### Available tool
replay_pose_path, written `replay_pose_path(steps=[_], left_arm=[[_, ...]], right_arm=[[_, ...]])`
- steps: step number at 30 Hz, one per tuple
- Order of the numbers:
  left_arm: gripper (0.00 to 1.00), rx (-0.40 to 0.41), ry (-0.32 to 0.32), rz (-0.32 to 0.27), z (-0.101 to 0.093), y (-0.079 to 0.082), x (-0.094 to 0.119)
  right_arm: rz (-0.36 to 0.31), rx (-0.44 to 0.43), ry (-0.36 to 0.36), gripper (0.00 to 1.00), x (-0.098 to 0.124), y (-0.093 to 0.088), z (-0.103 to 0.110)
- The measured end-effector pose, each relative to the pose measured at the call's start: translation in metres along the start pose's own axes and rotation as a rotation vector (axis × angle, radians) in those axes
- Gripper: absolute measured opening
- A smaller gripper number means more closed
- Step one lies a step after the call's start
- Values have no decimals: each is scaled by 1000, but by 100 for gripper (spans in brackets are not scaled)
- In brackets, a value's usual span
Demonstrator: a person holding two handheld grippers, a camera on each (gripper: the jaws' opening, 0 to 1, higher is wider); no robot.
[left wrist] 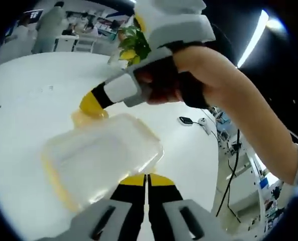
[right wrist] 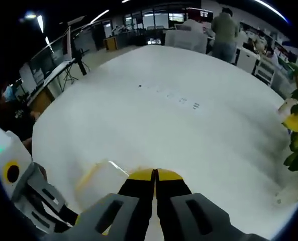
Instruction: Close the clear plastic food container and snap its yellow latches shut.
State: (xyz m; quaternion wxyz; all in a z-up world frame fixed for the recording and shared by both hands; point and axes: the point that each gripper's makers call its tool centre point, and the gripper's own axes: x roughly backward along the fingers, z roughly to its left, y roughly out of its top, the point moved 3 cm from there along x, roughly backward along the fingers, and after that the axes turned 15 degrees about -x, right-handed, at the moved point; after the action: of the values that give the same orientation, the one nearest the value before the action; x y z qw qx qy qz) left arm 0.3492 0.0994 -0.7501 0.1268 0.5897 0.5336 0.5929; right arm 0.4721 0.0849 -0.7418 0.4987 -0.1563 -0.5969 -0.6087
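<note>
A wide white table (right wrist: 179, 130) is shown in a large workroom, with people standing at its far edge. In the left gripper view, the left gripper (left wrist: 147, 179) is seen with jaws pressed together at the near edge of the clear container (left wrist: 101, 155); whether anything is pinched is unclear. The right gripper (left wrist: 93, 103), held in a hand (left wrist: 189, 75), is laid against the container's far yellow latch (left wrist: 88, 116). In the right gripper view, the right gripper (right wrist: 155, 174) appears clenched beside the container (right wrist: 101, 183). A plant (left wrist: 133, 44) is visible beyond.
</note>
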Motion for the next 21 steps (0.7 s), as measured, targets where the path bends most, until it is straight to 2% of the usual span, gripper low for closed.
replay_pose_path(steps=[2,5,8,13,20,21], left_arm=[[0,-1,1,-2,1,-1,0],[0,1,-2,-4,1,-1,0],[0,-20,9,-3,2,-2,0],[0,-10,-7,-6,1,-3,0],[0,-65,-1,21,1,-2,0],[0,-73,0,27,1,-2,0]], right_arm=[[-1,-14,-6,0,-2,1,-3],[34,-55,-12,0,-7,-6,-6],[85,-7,-27,0,-12,-19,-6],[84,-25,-17,0,-16,-21,-3],[71,23,-17,0,-11,-14,0],[66,56,-15,0,-8,-11,0]])
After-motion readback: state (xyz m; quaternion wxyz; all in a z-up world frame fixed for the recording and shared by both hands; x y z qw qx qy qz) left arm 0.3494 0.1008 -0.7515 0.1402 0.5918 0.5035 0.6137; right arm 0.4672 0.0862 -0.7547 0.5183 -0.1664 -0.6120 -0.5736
